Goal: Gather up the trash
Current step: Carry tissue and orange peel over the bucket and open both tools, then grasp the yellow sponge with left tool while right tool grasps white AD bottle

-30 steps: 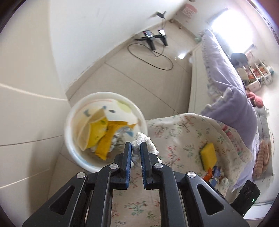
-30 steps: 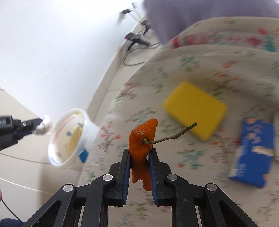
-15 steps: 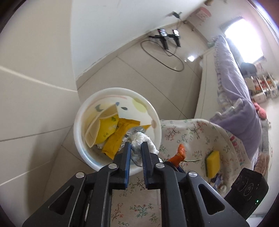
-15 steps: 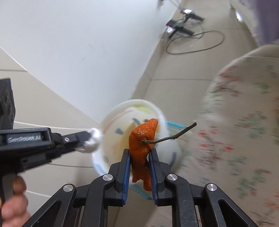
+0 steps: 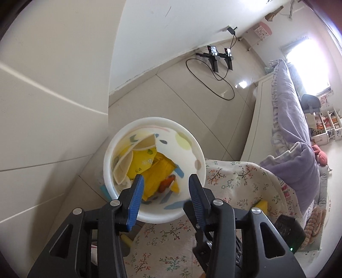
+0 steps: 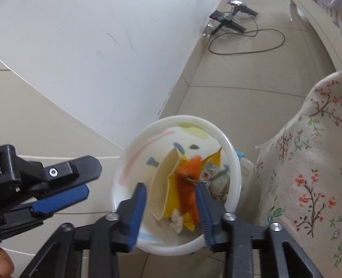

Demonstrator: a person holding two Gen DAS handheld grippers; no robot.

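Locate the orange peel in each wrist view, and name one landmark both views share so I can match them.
Left wrist view: the orange peel lies low in the white bin, between the open fingers, against yellow wrappers.
Right wrist view: the orange peel is blurred, at the bin's centre, just by the right finger.
Shared landmark: the black tripod stand and looped cable on the floor by the wall.

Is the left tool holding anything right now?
No, the left tool is wide open over the round white plastic bin, with nothing between its blue pads.
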